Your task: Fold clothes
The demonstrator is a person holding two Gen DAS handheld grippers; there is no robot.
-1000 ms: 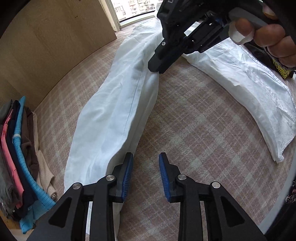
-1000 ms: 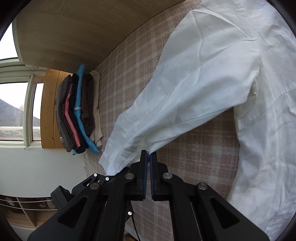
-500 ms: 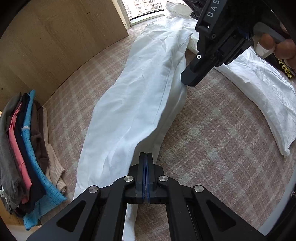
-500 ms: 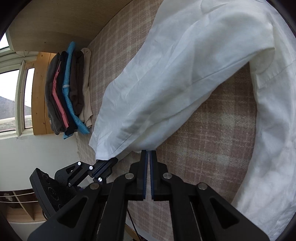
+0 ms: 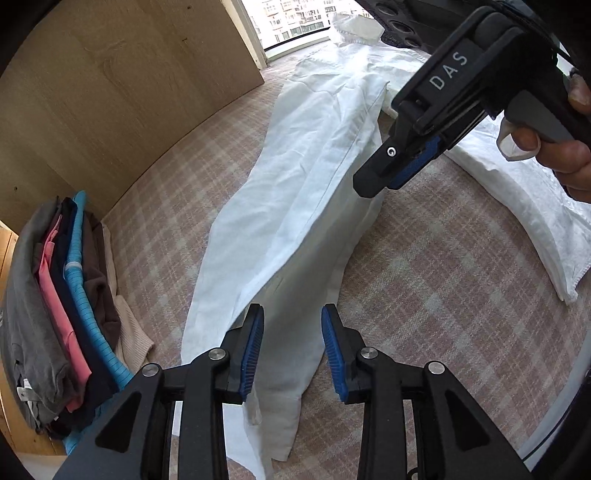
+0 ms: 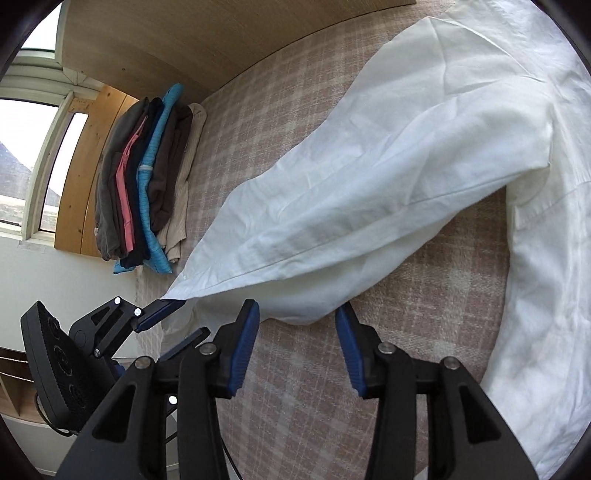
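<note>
A white shirt lies on the plaid bed cover [image 5: 424,277]. Its long sleeve [image 5: 295,206] runs from the window end down to my left gripper [image 5: 291,314]. That gripper's jaws are opening; the sleeve's edge lies under and between them, and the pads do not press on it. My right gripper [image 6: 297,312] is also opening, with the sleeve's [image 6: 369,206] doubled edge just beyond its tips. A hand holds the right gripper [image 5: 380,182] over the sleeve's middle. The left gripper [image 6: 192,317] shows at the cuff end. The shirt body [image 6: 546,277] lies to the right.
A stack of folded clothes [image 5: 66,295] in grey, pink, navy, blue, brown and beige leans against a wooden board [image 5: 110,92] at the left. A window [image 5: 291,18] is at the far end. The other sleeve [image 5: 517,206] lies at the right. The bed's edge is near the bottom right.
Half a second ago both grippers were shut at the sleeve's edge. Now both have their jaws apart and the sleeve lies loose. The left gripper was open a second ago, then shut.
</note>
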